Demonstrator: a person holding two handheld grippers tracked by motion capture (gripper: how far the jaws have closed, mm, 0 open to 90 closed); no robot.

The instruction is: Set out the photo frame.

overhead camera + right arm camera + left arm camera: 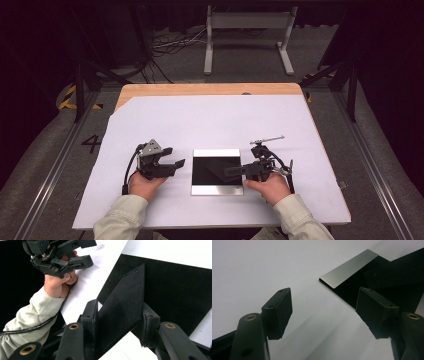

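A flat square tray [217, 189], glossy black inside with brushed silver bands at 2 edges, is lying low in the centre of the high view on a matte white sheet [210, 120]. In the right gripper view, the right gripper [117, 320] is clamping 1 thin, felt-like black slab [123, 305] over the tray; its lower end is hidden behind the jaws. The left gripper [324, 312] is gaping empty, with the tray's far edge cut off at upper right.

The tray [217, 190] sits on the sheet [210, 117] near the table's front edge, between both grippers: left gripper [172, 165] just left of it, right gripper [231, 171] reaching over its right side, a flat plate [122, 307] between its jaws.
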